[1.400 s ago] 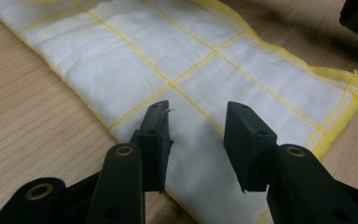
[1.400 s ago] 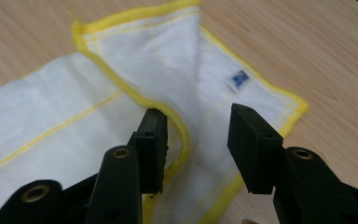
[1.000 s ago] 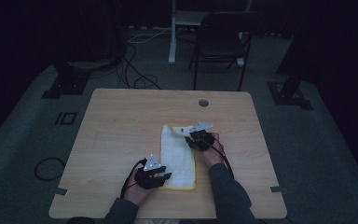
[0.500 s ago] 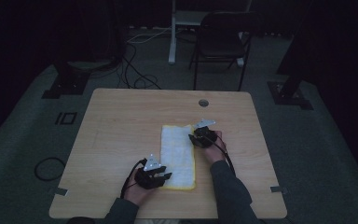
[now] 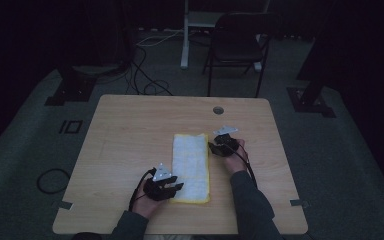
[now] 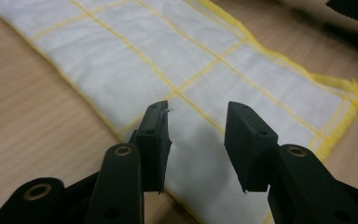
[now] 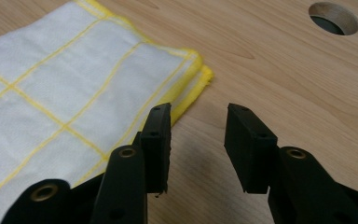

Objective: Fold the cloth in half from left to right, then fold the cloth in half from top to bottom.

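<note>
The folded cloth (image 5: 192, 167) lies flat on the wooden bench (image 5: 130, 135), right of the bench's middle, and its long axis runs straight from the near edge toward the far edge, with one short end pointing at the person and the other at the round cable hole (image 5: 218, 110). It is a long, narrow rectangle of soft white woven fabric, crossed by thin yellow grid lines and bound with a bright yellow hem, and at the far right corner the stacked layers show as a doubled yellow edge (image 7: 193, 81). The bench top is pale wood-grain, smooth and matte, with rounded corners. The left claw (image 5: 176, 186) sits at the cloth's near left corner, jaws standing apart with nothing pinched between them; in the left gripper view those black, blocky jaws hover just over the white fabric (image 6: 121, 70) near its yellow edge. The right claw (image 5: 214, 148) rests just beside the cloth's far right edge, and its jaws have just been opening; in the right gripper view they stand apart over bare wood with nothing between them, the left jaw near the hem. Both hands come in from the bench's near side, sleeves dark.
</note>
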Demonstrator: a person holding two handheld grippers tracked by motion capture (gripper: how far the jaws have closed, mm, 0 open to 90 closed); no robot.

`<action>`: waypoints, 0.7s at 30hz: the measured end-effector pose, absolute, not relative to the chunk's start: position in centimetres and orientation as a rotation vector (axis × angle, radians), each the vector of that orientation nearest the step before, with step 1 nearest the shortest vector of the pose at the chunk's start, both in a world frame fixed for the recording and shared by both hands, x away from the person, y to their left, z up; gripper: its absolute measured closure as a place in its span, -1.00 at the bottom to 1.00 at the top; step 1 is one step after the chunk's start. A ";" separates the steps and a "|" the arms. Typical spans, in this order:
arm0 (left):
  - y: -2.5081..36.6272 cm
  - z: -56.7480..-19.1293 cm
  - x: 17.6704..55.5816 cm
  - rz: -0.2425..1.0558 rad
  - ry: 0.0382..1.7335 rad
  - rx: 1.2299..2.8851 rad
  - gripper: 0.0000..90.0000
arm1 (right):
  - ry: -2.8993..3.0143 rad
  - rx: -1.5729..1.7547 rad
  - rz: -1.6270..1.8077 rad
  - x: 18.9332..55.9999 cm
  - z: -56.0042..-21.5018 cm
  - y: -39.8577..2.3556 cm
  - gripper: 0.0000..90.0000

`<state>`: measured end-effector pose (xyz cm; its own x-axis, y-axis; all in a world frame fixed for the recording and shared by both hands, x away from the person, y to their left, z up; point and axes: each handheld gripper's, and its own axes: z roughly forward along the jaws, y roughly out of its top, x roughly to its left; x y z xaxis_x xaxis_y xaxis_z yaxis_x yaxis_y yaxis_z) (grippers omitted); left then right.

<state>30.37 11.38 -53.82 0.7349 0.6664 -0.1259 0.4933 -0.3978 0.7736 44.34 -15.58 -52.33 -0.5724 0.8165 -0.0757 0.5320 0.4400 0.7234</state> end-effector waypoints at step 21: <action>13.8 -51.5 35.4 0.340 0.979 2.005 0.27 | 2.272 1.145 0.968 44.5 -51.9 -15.4 0.29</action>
<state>35.43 13.76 -51.45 0.6557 0.7459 -0.1168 0.5126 -0.3262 0.7942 44.47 -15.39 -51.95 -0.5749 0.8165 -0.0533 0.5271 0.4193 0.7392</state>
